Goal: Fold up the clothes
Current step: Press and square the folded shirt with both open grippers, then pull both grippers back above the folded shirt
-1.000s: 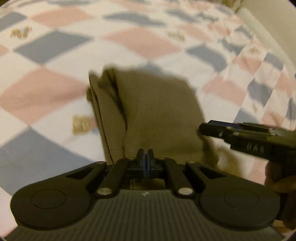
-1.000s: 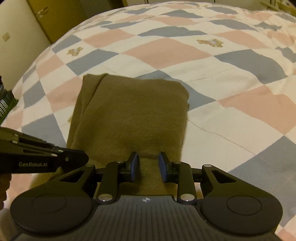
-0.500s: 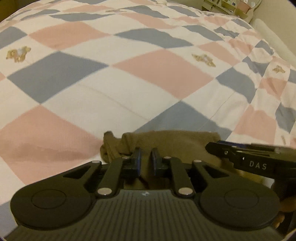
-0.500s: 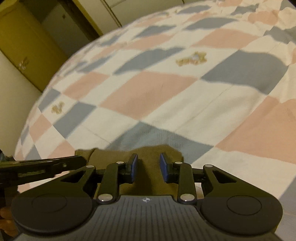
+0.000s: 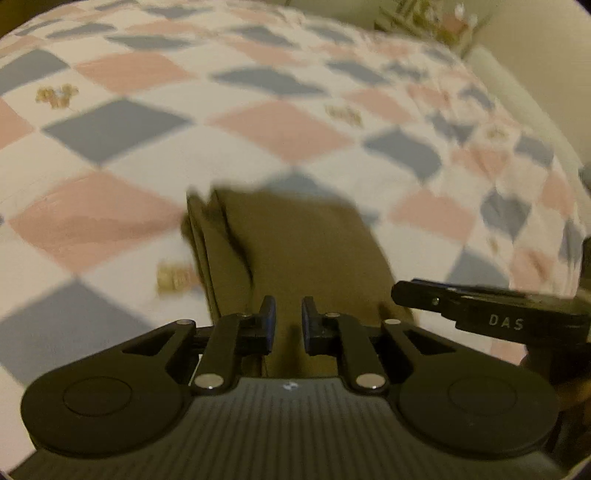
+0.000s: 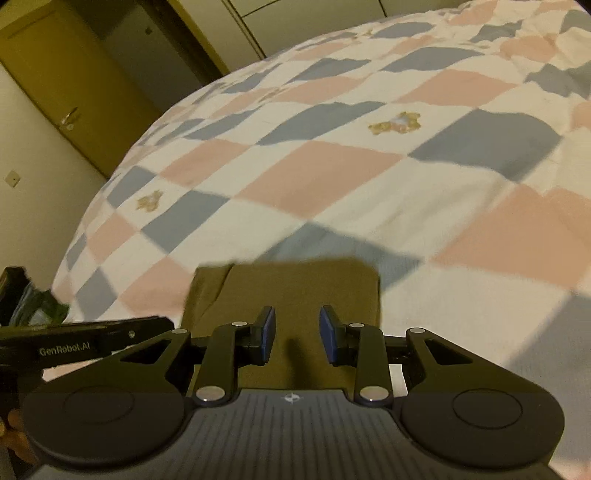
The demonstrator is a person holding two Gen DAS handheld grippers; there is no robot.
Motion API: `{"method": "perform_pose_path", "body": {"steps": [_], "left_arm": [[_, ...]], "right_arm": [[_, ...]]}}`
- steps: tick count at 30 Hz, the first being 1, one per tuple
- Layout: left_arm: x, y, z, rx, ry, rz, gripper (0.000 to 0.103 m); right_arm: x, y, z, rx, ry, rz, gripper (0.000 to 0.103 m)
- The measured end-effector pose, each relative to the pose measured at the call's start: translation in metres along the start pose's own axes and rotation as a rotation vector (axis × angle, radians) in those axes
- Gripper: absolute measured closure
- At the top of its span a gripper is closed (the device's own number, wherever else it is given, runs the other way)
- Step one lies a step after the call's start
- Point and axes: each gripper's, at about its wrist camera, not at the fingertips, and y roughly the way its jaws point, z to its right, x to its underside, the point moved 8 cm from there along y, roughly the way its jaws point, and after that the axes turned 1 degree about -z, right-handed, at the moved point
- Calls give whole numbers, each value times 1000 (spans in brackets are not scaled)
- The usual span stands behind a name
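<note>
An olive-brown folded garment (image 5: pixel 295 251) lies flat on the checked bedspread (image 5: pixel 110 125); its layered edges show on the left side. It also shows in the right wrist view (image 6: pixel 295 291) as a neat rectangle. My left gripper (image 5: pixel 288 325) is open and empty over the garment's near edge. My right gripper (image 6: pixel 297 332) is open and empty over the same near edge, to the right of the left one. The right gripper's body (image 5: pixel 480 314) shows at the right of the left wrist view, and the left gripper's body (image 6: pixel 85 339) shows at the left of the right wrist view.
The bedspread (image 6: pixel 369 166) of pink, blue and white squares covers the whole bed. A yellow-brown door (image 6: pixel 70 85) and wall stand beyond the bed's far left edge. A shelf with small items (image 5: pixel 436 18) is at the far right. Dark items (image 6: pixel 26 302) lie beside the bed.
My left gripper went from shut to open. Both wrist views swung up toward the far bed and are coming back down, so more of the garment shows again. The garment lies still.
</note>
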Motion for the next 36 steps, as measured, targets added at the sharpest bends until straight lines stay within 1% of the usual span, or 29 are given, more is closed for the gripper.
{"method": "perform_pose_path", "body": {"steps": [2,4,6,9,11,14,15,16,17,18,19,20,21,22,25,28,32,36], "left_arm": [[24,11,-1,-26,-5,-61,92],[46,24,-8,-51,-38,-127,92],[56,24,-9,-63,-55,-152,92],[52,4,-3,-64,-41,-145,92],[46,-15,0,-75,-41,-146,92],[31,-53,2,-97,-44,-124,91],[24,-65,2,-107,-40,-115,87],[17,-78,2,-117,-35,-106,83],[11,-89,4,-129,-22,-87,80],[4,-101,6,-141,-10,-68,72],[-3,-112,7,-163,2,-48,69],[-10,-123,7,-184,12,-27,69],[-16,-133,8,-206,11,-7,69],[-21,-142,8,-219,-1,11,69],[-27,-162,14,-229,-44,38,68],[-23,-175,26,-246,-65,64,67],[-14,-190,40,-253,-107,77,67],[-8,-208,53,-280,-128,110,65]], "right_arm": [[19,-9,-7,2,-4,-25,71],[42,-9,-11,17,-7,-74,71],[60,-4,-11,55,-20,-131,72],[79,3,-11,120,-42,-207,72],[72,-6,-19,144,-33,-217,71],[56,-30,-34,166,1,-210,70],[49,-39,-40,174,12,-200,66],[41,-51,-48,183,21,-180,58],[34,-63,-55,190,27,-158,55],[26,-74,-62,196,32,-135,51],[20,-84,-68,198,34,-116,47],[14,-92,-73,204,36,-102,45],[8,-102,-79,217,38,-86,39],[4,-110,-85,229,38,-72,37],[-7,-130,-98,265,19,-51,33],[-11,-145,-106,280,-3,-40,30],[-12,-161,-115,254,-49,-30,30],[-12,-175,-121,222,-100,-28,30]]}}
